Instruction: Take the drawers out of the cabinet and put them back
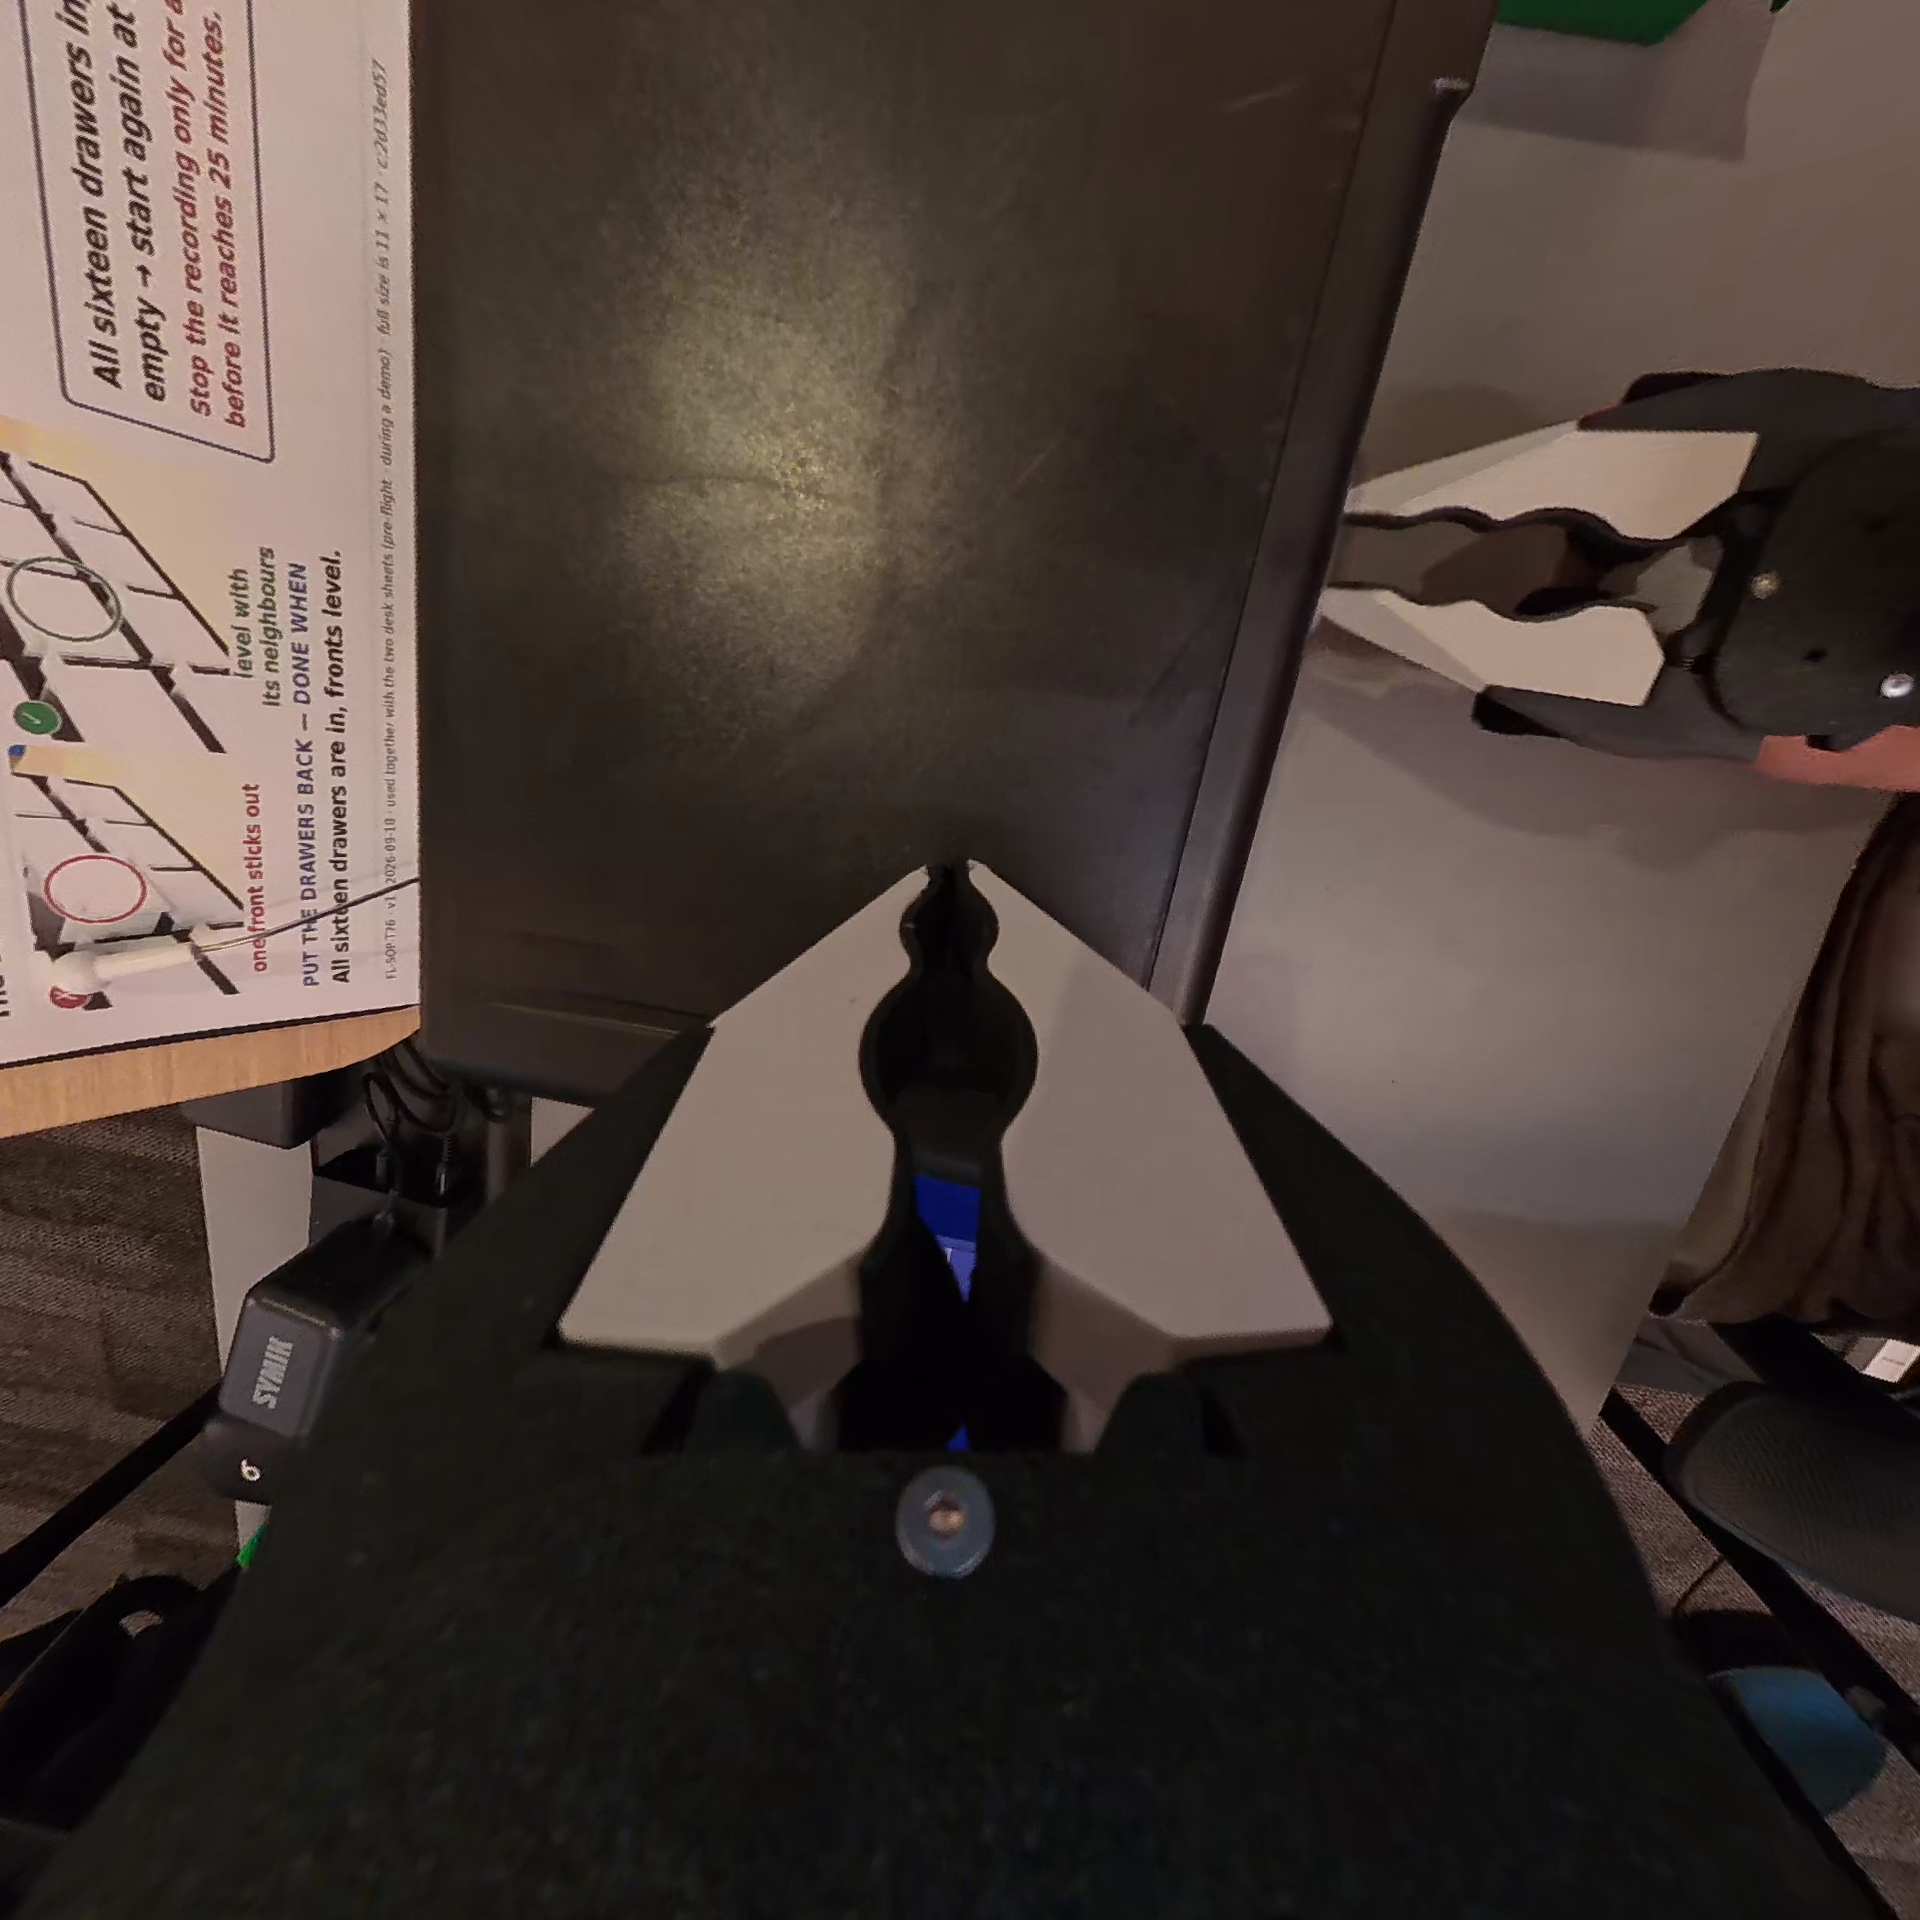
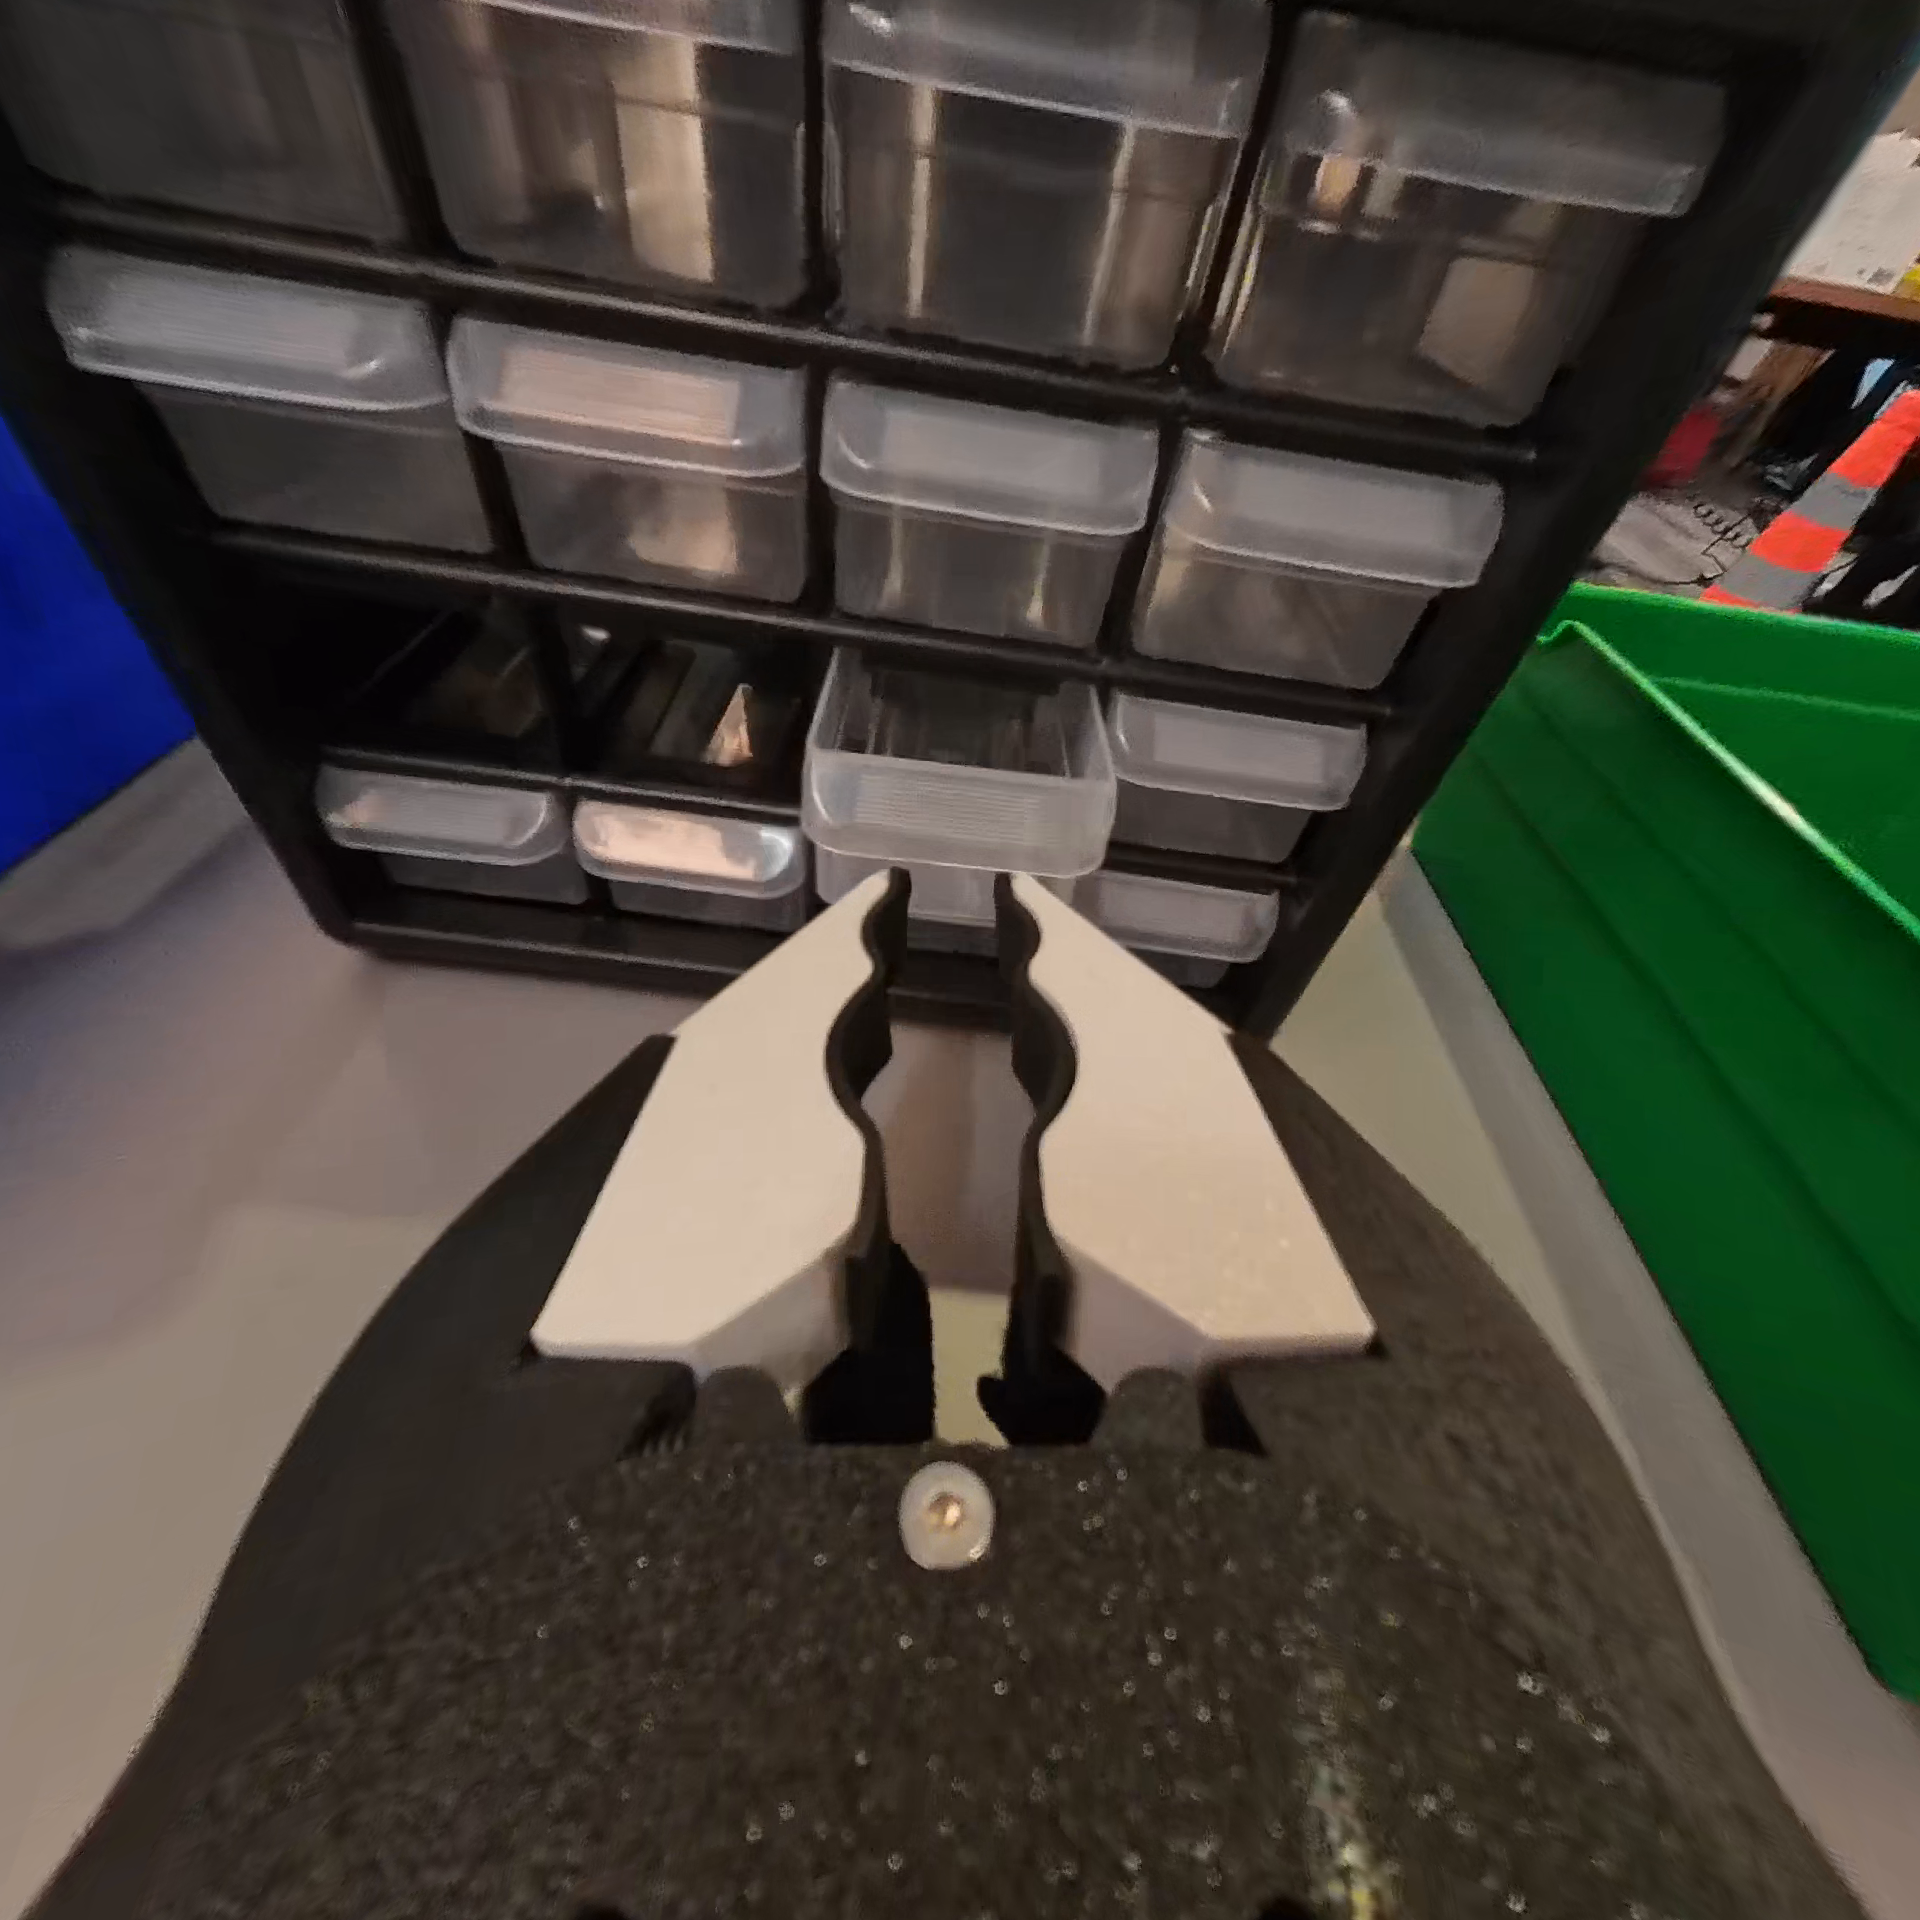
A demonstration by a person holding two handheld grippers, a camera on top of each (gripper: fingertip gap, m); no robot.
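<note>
The black cabinet [image 2: 1553,520] faces me in the right wrist view, filled with clear drawers. One clear drawer [image 2: 956,810] in the third row sticks partly out. Two slots [image 2: 416,686] to its left are empty. My right gripper [image 2: 951,883] is open with a narrow gap, its tips just under that drawer's front lip. It also shows in the left wrist view [image 1: 1335,566], at the cabinet's front. My left gripper [image 1: 948,873] is shut and empty, its tips touching a plain black outer panel of the cabinet [image 1: 831,468].
A green bin [image 2: 1662,935] stands right of the cabinet and a blue bin [image 2: 73,644] left of it, on a grey table [image 2: 260,1091]. A printed sheet [image 1: 187,520] lies on a wooden desk [image 1: 156,1081]. A chair [image 1: 1787,1475] stands below.
</note>
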